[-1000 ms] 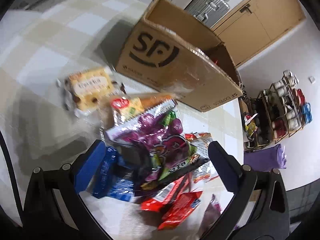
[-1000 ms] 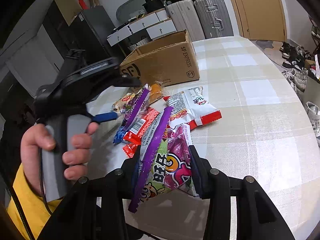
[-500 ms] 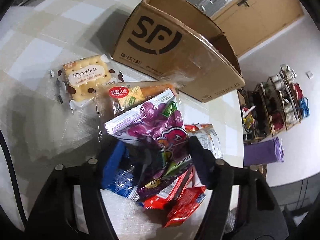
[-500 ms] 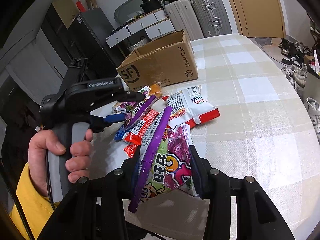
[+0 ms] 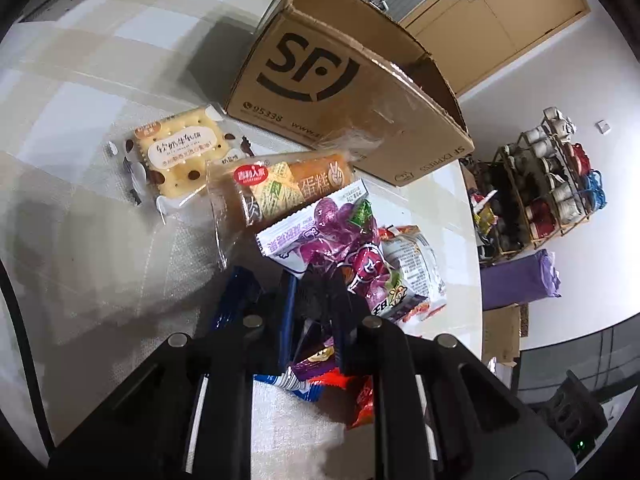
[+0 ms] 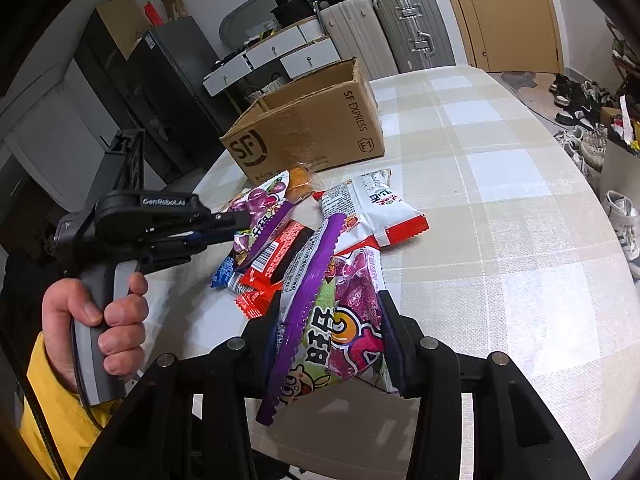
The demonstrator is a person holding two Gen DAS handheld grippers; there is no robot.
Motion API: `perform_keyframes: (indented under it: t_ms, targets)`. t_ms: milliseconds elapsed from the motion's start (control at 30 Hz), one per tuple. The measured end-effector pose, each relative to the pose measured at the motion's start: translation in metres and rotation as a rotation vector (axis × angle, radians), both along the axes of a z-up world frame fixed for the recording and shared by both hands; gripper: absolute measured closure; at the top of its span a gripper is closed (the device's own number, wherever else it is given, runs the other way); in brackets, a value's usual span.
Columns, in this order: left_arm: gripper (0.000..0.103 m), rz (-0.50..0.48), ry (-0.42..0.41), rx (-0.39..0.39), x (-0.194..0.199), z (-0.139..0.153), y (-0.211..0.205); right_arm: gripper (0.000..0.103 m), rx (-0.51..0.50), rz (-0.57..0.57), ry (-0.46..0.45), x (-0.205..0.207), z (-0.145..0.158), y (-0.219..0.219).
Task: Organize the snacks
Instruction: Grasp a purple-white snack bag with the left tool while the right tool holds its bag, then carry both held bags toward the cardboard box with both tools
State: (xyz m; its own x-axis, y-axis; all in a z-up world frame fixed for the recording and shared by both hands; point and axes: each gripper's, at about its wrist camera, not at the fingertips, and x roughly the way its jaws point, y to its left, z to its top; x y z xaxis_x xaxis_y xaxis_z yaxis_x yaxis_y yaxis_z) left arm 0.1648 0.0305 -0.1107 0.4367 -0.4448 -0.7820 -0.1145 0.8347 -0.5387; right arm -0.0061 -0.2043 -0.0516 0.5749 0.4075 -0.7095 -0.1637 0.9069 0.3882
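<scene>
A heap of snack packs lies on the checked tablecloth in front of an open cardboard box. My left gripper is shut on the lower edge of a purple grape candy pouch that lies on top of the heap. In the right wrist view that left gripper pinches the same pouch. My right gripper is shut on a second purple candy pouch, held just above the table. Under the heap lie a blue pack and a red pack.
A biscuit pack and a cake pack lie left of the heap, near the box. A white and red pack lies to its right. A hand in a yellow sleeve holds the left gripper. Suitcases stand behind the table.
The left gripper's jaws have gone from wide open to shut on the purple pouch on the heap. The right gripper has kept still with its pouch.
</scene>
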Motion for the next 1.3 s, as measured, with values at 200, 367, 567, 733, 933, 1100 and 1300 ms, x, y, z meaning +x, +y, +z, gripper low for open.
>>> perform_keyframes:
  t_ms: [200, 367, 567, 733, 933, 1100, 1300]
  targets:
    - [0.086, 0.022, 0.027, -0.079, -0.008, -0.006, 0.017, 0.059, -0.002, 0.004, 0.000, 0.000, 0.000, 0.001]
    - [0.033, 0.096, 0.033, -0.188, -0.007, -0.009, 0.025, 0.059, 0.002, 0.005, 0.007, 0.002, -0.001, 0.002]
    - [0.026, 0.127, 0.058, -0.242, 0.005, -0.014, 0.016, 0.059, 0.017, 0.029, 0.005, 0.000, 0.001, 0.008]
    - [0.025, 0.106, 0.061, -0.062, 0.018, -0.010, -0.012, 0.059, 0.026, 0.048, 0.007, -0.001, 0.002, 0.011]
    - [0.039, 0.056, 0.087, 0.043, 0.027, -0.019, -0.037, 0.059, 0.033, 0.056, -0.001, -0.003, 0.005, 0.013]
    - [0.049, 0.042, 0.086, 0.009, 0.028, -0.020, -0.042, 0.059, 0.043, 0.045, 0.004, -0.005, 0.006, 0.010]
    - [0.067, 0.003, 0.053, 0.010, 0.019, -0.012, -0.034, 0.059, 0.041, 0.032, 0.000, -0.005, 0.006, 0.006]
